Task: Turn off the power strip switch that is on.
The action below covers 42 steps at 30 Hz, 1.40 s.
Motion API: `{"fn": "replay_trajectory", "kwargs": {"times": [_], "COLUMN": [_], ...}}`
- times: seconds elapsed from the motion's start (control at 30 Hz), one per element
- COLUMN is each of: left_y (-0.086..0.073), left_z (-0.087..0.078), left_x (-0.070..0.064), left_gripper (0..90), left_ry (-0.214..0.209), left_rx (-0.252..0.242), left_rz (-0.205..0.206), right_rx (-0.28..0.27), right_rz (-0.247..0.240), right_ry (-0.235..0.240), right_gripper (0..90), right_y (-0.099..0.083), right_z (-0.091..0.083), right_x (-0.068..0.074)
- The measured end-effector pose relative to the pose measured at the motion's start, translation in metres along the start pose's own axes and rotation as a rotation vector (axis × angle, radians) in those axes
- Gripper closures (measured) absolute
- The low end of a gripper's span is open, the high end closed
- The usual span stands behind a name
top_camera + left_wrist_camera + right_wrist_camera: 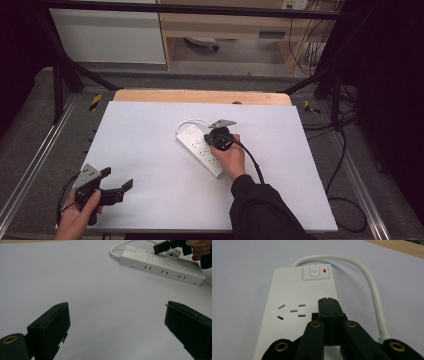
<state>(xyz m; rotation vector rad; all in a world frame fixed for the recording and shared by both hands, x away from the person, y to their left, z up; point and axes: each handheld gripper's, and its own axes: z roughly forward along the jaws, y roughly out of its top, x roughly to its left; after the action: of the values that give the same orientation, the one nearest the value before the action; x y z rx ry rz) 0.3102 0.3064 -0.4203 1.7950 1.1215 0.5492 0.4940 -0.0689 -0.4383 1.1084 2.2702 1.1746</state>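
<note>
A white power strip (pixel 199 149) lies slantwise at the middle of the white table (pixel 150 140), its cord (pixel 192 121) curling off the far end. In the right gripper view its switch button (pixel 314 272) has a red light (pixel 324 271) beside it. My right gripper (pixel 328 300) is shut with nothing between its jaws, tips over the strip (pixel 292 290) just short of the button; from above this gripper (pixel 211 136) sits over the strip's far half. My left gripper (pixel 117 178) is open near the front left corner, and its view looks across bare table toward the strip (pixel 162 267).
A wooden strip (pixel 200 96) runs along the table's far edge. Black frame bars (pixel 60 75) stand at both back corners. Cables (pixel 345 150) trail over the grey floor to the right, and a cabinet (pixel 225 25) stands behind.
</note>
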Motion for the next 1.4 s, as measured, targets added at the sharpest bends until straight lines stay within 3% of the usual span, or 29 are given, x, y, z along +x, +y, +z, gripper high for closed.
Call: {"fn": "replay_trajectory", "kwargs": {"times": [0.53,0.77,0.9,1.07,1.27,1.4], "left_y": [0.000,0.000,0.000,0.000,0.000,0.000], "left_z": [0.000,0.000,0.001,0.000,0.001,0.001], "left_x": [0.000,-0.001,-0.001,-0.001,-0.001,-0.001], "left_gripper": [6.1,6.1,6.1,6.1,6.1,6.1], "left_ry": [-0.003,-0.003,-0.003,-0.003,-0.003,-0.003], "left_rx": [0.002,0.003,0.002,0.005,0.005,0.006], "left_rz": [-0.001,0.000,0.001,0.002,0.003,0.003], "right_rx": [-0.045,-0.065,-0.066,-0.077,-0.077,-0.070], "right_rz": [0.019,0.034,0.041,0.061,0.072,0.088], "right_ry": [0.005,0.013,0.028,0.035,0.017,0.013], "right_gripper": [90.0,84.2,75.7,55.1,34.1,25.5], "right_y": [0.007,0.011,0.012,0.015,0.021,0.024], "right_z": [-0.012,-0.017,-0.019,-0.023,-0.031,-0.034], "right_x": [-0.003,-0.001,-0.001,-0.002,-0.004,-0.004]}}
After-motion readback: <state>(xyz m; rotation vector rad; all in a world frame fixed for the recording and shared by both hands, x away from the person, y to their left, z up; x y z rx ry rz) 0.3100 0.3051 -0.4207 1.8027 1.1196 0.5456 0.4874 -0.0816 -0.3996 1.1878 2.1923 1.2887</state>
